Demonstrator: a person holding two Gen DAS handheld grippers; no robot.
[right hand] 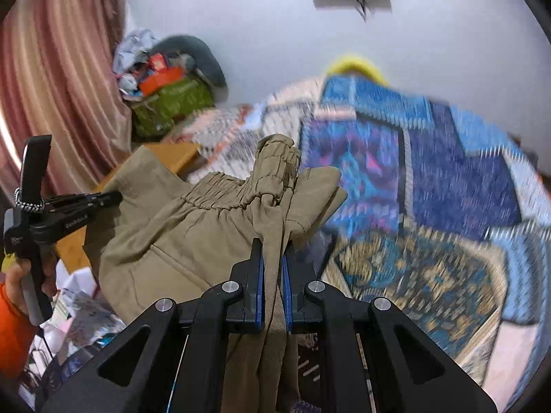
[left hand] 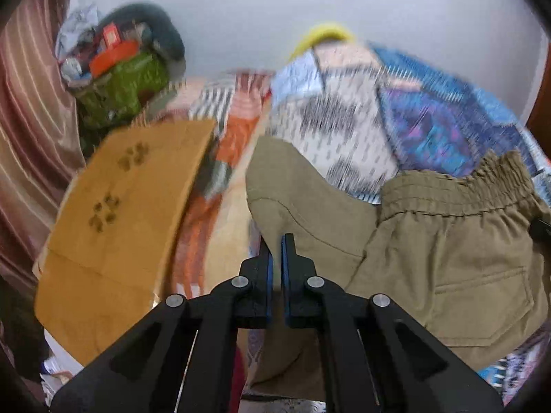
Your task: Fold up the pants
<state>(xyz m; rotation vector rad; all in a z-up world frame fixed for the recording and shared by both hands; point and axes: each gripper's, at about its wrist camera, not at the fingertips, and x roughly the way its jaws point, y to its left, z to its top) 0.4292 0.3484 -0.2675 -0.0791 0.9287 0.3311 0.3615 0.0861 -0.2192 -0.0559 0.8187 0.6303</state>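
Note:
The khaki pants (left hand: 430,241) with a gathered elastic waistband hang in the air above a patterned bedspread (left hand: 447,117). My left gripper (left hand: 277,241) is shut on a fold of the khaki cloth at its left side. My right gripper (right hand: 273,247) is shut on a bunched part of the pants (right hand: 179,227) near the waistband, with cloth running down between its pads. The left gripper also shows in the right wrist view (right hand: 113,198), at the pants' far left edge, held by a hand.
A tan cardboard sheet with paw prints (left hand: 120,213) lies on the left of the bed. A green bag heaped with clutter (left hand: 120,82) stands by a pink curtain (left hand: 31,120). A white wall is behind. The blue patterned bedspread (right hand: 447,189) spreads to the right.

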